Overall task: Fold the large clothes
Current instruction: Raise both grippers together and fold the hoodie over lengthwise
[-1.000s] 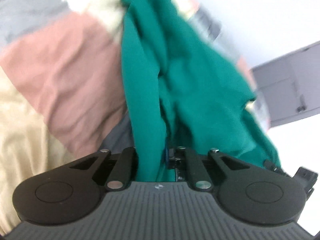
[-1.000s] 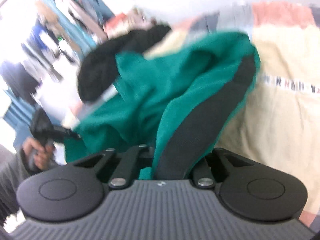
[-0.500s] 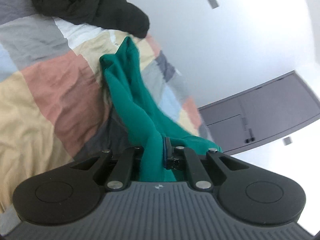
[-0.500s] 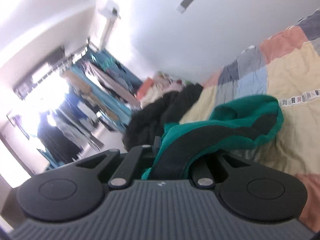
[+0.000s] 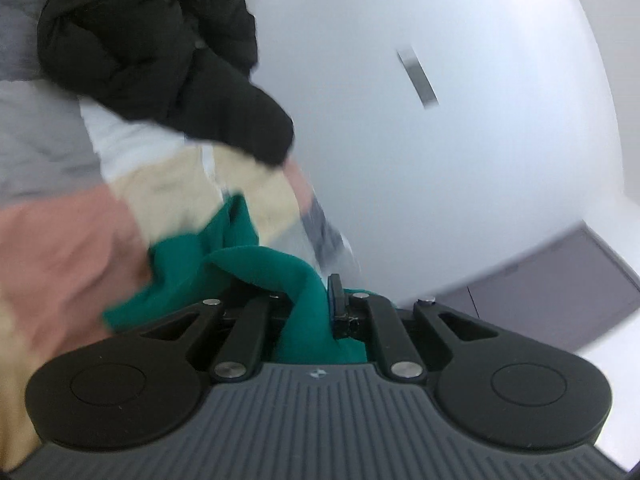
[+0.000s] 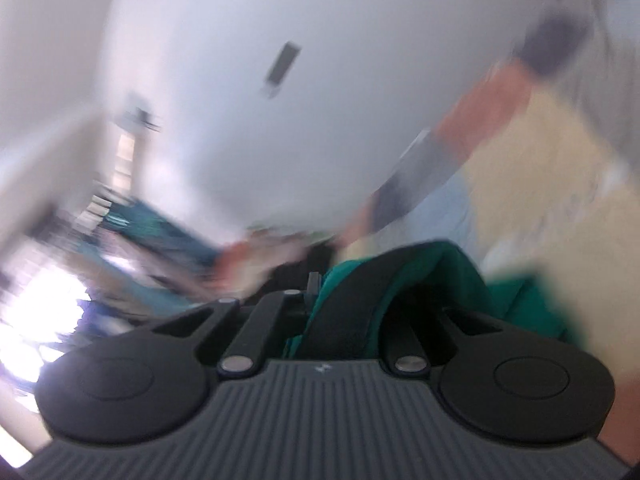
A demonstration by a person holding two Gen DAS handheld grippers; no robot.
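Observation:
A green garment (image 5: 224, 264) with a black panel lies bunched on the patchwork bed cover (image 5: 60, 248). My left gripper (image 5: 310, 308) is shut on a fold of the green cloth, which drapes over its fingers. In the right wrist view the same garment (image 6: 444, 276) shows its black stripe (image 6: 352, 300). My right gripper (image 6: 344, 312) is shut on that green and black part. Both views are blurred by motion and tilted up toward the wall.
A black padded jacket (image 5: 160, 52) lies on the bed at the far end, near the white wall (image 5: 440, 140). A grey door (image 5: 560, 292) is at the right. A clothes rack (image 6: 132, 224) stands blurred at the left of the right wrist view.
Both grippers have swung upward and forward while holding the garment. The views now point more at the wall, and less green cloth hangs in front of the fingers.

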